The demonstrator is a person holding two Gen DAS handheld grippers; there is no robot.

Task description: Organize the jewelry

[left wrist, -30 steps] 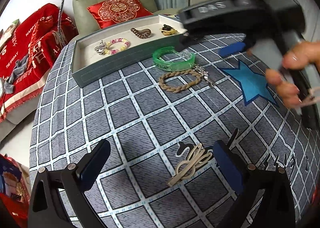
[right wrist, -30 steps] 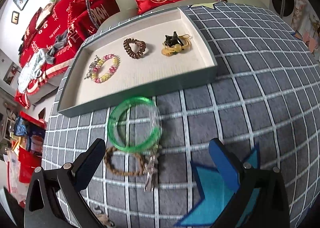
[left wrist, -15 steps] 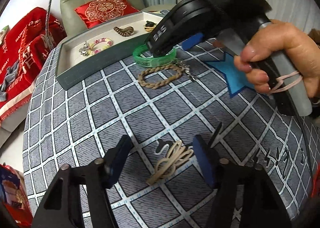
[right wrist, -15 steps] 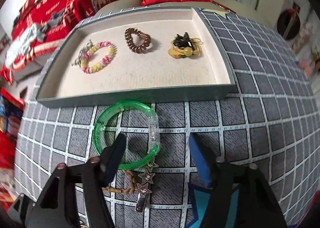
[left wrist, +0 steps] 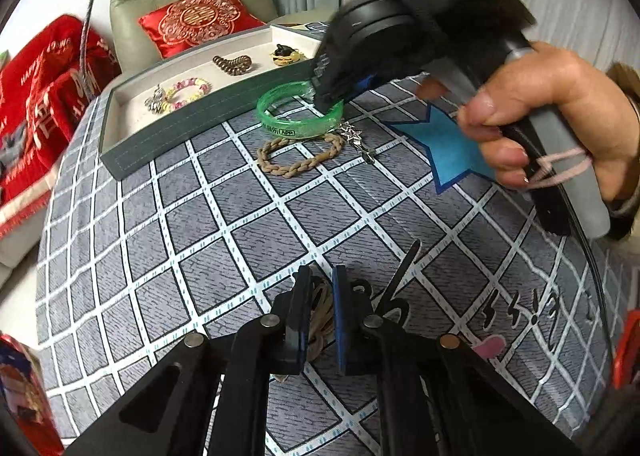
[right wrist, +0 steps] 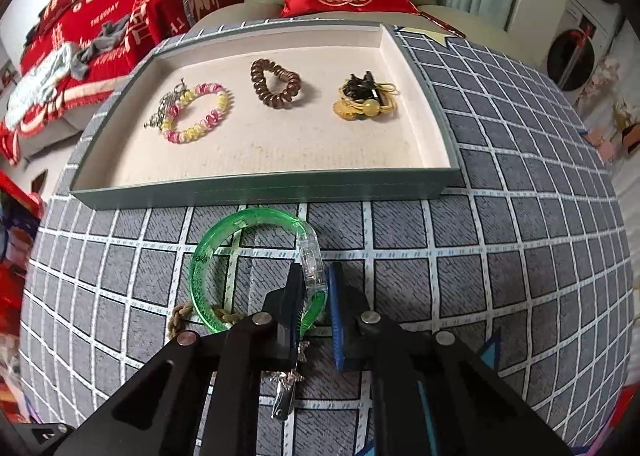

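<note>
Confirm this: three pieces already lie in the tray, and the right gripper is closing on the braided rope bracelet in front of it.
Not quite. The right gripper is closing on the green bangle, as the right wrist view shows; the braided rope bracelet lies partly under it. Three pieces do lie in the tray.

"APP" on the green bangle (other characters there unreadable)

Two close downward views, shared tray
</note>
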